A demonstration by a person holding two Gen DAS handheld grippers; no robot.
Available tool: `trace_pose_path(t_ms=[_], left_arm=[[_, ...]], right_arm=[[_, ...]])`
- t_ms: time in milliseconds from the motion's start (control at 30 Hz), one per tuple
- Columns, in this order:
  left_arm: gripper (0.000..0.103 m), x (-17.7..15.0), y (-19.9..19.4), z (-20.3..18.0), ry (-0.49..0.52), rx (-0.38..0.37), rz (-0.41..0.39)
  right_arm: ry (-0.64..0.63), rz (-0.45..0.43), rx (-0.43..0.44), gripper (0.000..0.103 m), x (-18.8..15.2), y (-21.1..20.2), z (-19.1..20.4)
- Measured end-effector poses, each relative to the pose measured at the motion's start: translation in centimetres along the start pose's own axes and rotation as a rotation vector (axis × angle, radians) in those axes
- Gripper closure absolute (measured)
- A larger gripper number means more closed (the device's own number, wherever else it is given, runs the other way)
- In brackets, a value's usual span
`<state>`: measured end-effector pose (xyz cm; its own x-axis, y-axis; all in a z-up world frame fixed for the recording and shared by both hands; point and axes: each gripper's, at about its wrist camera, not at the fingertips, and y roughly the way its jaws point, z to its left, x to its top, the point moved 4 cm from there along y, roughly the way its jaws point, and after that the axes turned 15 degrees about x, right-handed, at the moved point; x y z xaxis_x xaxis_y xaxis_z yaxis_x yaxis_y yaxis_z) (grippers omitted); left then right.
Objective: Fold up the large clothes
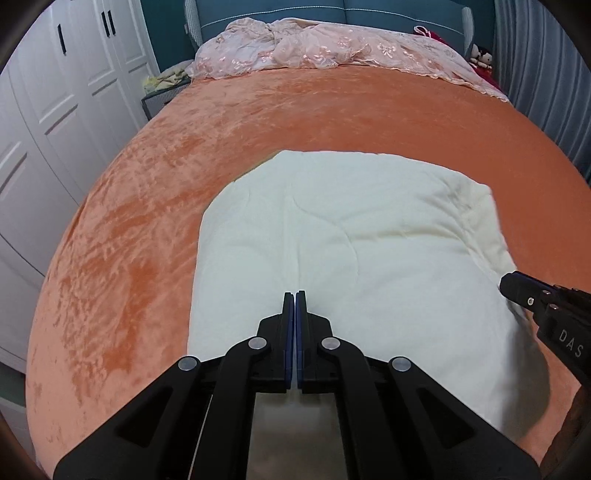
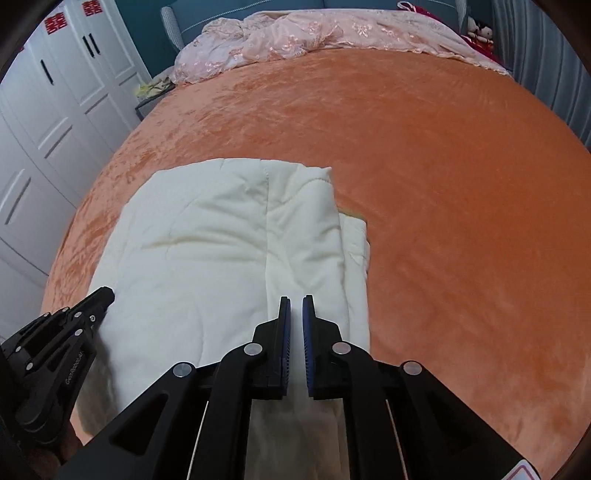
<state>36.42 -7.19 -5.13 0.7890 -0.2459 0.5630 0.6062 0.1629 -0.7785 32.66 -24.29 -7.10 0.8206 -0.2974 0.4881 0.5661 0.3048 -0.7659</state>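
Observation:
A cream white padded garment (image 1: pixel 351 240) lies folded into a thick rectangle on the orange bed cover (image 1: pixel 295 110). My left gripper (image 1: pixel 295 295) is shut and empty, hovering over the garment's near edge. It also shows at the left of the right wrist view (image 2: pixel 107 293). My right gripper (image 2: pixel 296 299) stands over the garment (image 2: pixel 221 240) near its right fold, jaws a narrow gap apart with nothing between them. In the left wrist view the right gripper (image 1: pixel 508 286) sits at the garment's right edge.
A crumpled pink lace blanket (image 1: pixel 314 48) lies at the head of the bed against a blue headboard (image 1: pixel 332 11). White wardrobe doors (image 1: pixel 55 92) stand on the left. A grey curtain (image 1: pixel 546 74) hangs on the right. The orange cover (image 2: pixel 443 184) stretches beyond the garment.

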Motion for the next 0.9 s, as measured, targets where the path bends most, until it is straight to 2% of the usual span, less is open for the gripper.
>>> trace_pose_path(t_ms=[67,133,233,333,400,433,467,500,533,567,600,667,733,900], left_arm=[[0.103,-2.2,-2.2,1.0,-0.036,-0.061,0.039],[0.102,-4.8,-3.6,1.4,-0.053,-0.079,0.079],[0.102,-8.5,-3.7,0.8,-0.023,-0.056,0.127],[0.102,-10.7,-5.0,0.8,0.001,-0.018,0.137],[0.101,-11.5,-6.8,1.4,-0.016,-0.026,0.133],[0.094,-11.9,-7.7,1.7,-0.029,-0.036,0.129],[0.087,-12.3,-8.8,2.0,-0.045,-0.047,0.121],[0.07,-12.6,-9.9,2.4,-0.059,-0.057,0.105],[0.054,-13.0,-11.1,2.7,-0.07,-0.059,0.083],[0.048,-13.3,-12.3,2.9,-0.077,-0.053,0.059],[0.042,-13.7,-13.5,3.0,-0.078,-0.043,0.033],[0.036,-14.4,-15.7,3.1,-0.064,-0.023,-0.008],[0.031,-15.2,-17.5,3.2,-0.055,-0.009,-0.03],[0.023,-17.5,-19.5,4.1,-0.086,-0.018,-0.032]], right_arm=[[0.003,0.006,0.024,0.096,-2.3,-2.0,0.3],[0.004,0.034,0.015,0.094,-5.0,-2.6,0.0],[0.015,0.076,-0.012,0.092,-7.9,-2.5,-0.7],[0.032,0.067,-0.018,0.091,-9.1,-5.4,0.2],[0.012,0.057,-0.03,0.086,-10.2,-7.6,1.5],[-0.005,0.049,-0.034,0.085,-10.8,-8.5,2.1],[-0.024,0.038,-0.038,0.08,-11.5,-9.7,2.8],[-0.039,0.029,-0.043,0.069,-12.2,-10.5,3.4],[-0.059,0.015,-0.046,0.062,-12.9,-11.5,4.1],[-0.076,0.001,-0.046,0.049,-13.6,-12.5,4.7],[-0.094,-0.015,-0.047,0.041,-14.3,-13.4,5.3],[-0.131,-0.048,-0.045,0.036,-15.6,-15.0,6.6],[-0.145,-0.066,-0.056,0.034,-16.5,-16.2,7.4],[-0.112,-0.102,-0.044,0.033,-19.2,-19.0,7.3]])
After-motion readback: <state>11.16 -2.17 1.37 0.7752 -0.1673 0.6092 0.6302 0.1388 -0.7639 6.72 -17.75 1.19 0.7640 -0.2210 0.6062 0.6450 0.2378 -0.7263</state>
